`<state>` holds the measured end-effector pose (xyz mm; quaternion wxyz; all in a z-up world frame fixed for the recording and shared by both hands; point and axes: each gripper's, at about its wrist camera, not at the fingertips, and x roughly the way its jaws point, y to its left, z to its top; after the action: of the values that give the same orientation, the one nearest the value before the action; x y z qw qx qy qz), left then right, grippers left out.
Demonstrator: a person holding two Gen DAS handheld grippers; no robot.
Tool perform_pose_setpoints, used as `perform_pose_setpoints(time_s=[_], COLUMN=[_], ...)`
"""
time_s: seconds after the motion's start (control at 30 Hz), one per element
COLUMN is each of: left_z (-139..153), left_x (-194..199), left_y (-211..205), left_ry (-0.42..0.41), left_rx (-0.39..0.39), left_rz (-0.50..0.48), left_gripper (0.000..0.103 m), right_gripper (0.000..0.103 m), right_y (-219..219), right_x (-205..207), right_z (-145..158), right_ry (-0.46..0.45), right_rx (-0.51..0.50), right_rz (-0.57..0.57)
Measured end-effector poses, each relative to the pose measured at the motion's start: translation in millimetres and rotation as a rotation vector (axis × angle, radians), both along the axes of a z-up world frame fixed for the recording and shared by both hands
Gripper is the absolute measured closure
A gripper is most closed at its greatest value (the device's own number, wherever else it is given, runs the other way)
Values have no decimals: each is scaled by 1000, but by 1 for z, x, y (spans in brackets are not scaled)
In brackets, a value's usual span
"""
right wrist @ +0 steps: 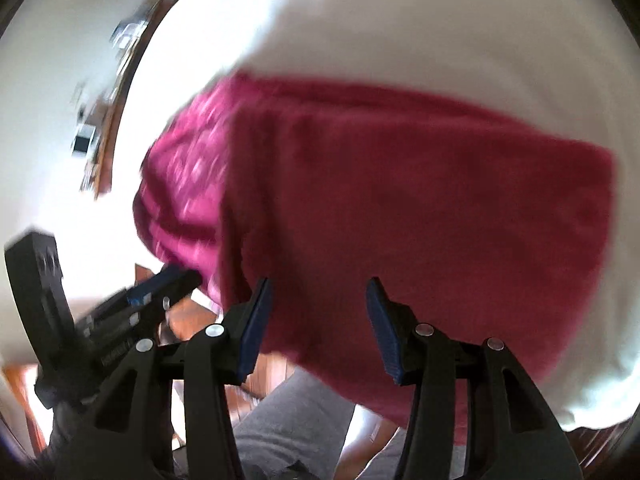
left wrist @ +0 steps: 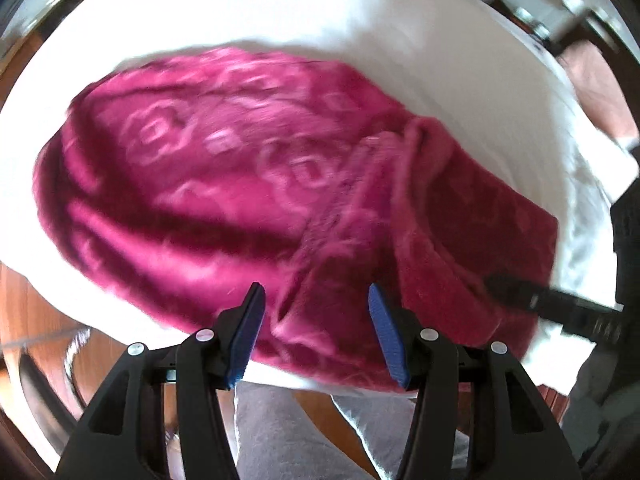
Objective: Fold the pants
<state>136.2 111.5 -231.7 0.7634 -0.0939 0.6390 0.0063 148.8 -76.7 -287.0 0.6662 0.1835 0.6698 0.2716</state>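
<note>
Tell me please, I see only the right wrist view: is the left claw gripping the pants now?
Observer: No. The left claw is wide open, and the pants are not pinched in it.
Operator: How far does the patterned side go?
Observer: A pale pattern covers the whole left part of the pants, which lies on the white cover.
Operator: Is there any wrinkle there?
Observer: Yes, a bunched fold rises near the far edge, where the plain flap begins.
</note>
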Motion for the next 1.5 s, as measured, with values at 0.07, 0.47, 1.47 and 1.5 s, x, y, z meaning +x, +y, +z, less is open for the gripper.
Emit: perform_pose_setpoints(time_s=[0.07, 0.47, 1.47, 1.5], left_z=[5, 11, -29, -26], left_x=[-11, -37, -12, -11], left_y=[13, 25, 11, 14], left_ry=[-6, -52, -48, -55], left_rx=[25, 19, 103, 103], left_rz=[83, 227, 140, 148], left_gripper=[49, 49, 37, 37], right_gripper=[53, 53, 53, 53], right_y=[18, 3, 11, 13], right_x=[0, 19, 33, 33], right_z=[2, 27, 141, 142], right_ry=[1, -126, -603, -608], right_rx=[69, -1, -349, -349], right_rz=[77, 122, 180, 184])
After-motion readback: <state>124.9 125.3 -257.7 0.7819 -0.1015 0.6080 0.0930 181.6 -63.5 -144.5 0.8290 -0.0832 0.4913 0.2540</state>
